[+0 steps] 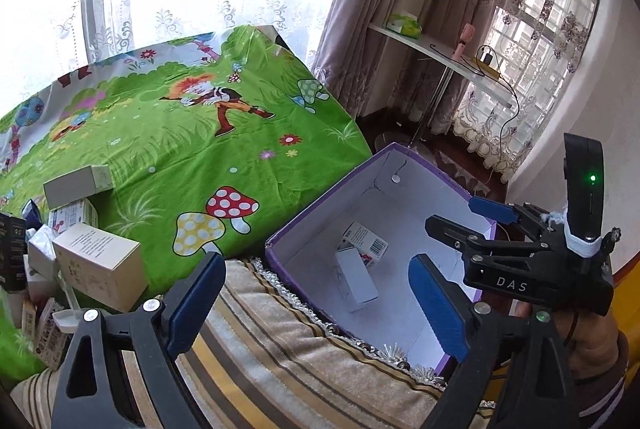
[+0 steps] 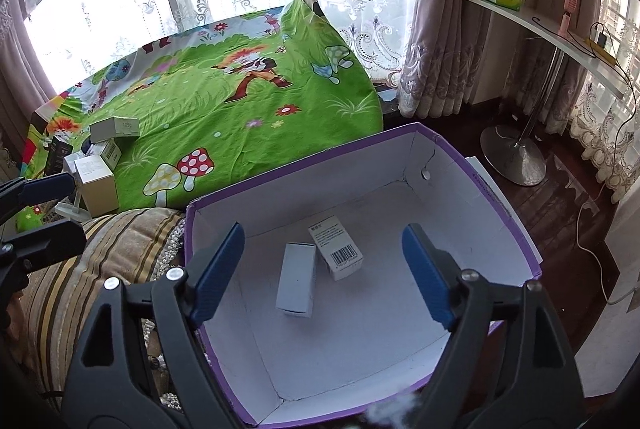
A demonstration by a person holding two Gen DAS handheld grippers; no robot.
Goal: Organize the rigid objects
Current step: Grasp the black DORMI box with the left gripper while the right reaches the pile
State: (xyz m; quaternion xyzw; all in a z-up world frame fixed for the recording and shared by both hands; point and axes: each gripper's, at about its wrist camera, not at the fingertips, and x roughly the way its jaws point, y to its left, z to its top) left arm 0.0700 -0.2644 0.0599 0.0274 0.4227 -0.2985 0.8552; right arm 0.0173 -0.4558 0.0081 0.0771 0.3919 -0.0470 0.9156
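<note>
Bedding with a green cartoon-print sheet (image 2: 240,133) fills the upper left of the right wrist view. Below it, at centre, sits the purple storage box (image 2: 496,197), open-topped and mostly bare inside. Two small cartons already lie on its white floor, a plain white carton (image 2: 296,279) touching a barcode carton (image 2: 336,247). A heap of unsorted cartons (image 1: 96,261) waits at the left edge of the left wrist view, so most of the job looks undone. Right tongs (image 2: 320,269) hang spread above the box, pinching nothing. Left tongs (image 1: 316,303) are likewise spread and empty, over a striped cushion (image 1: 280,357).
</note>
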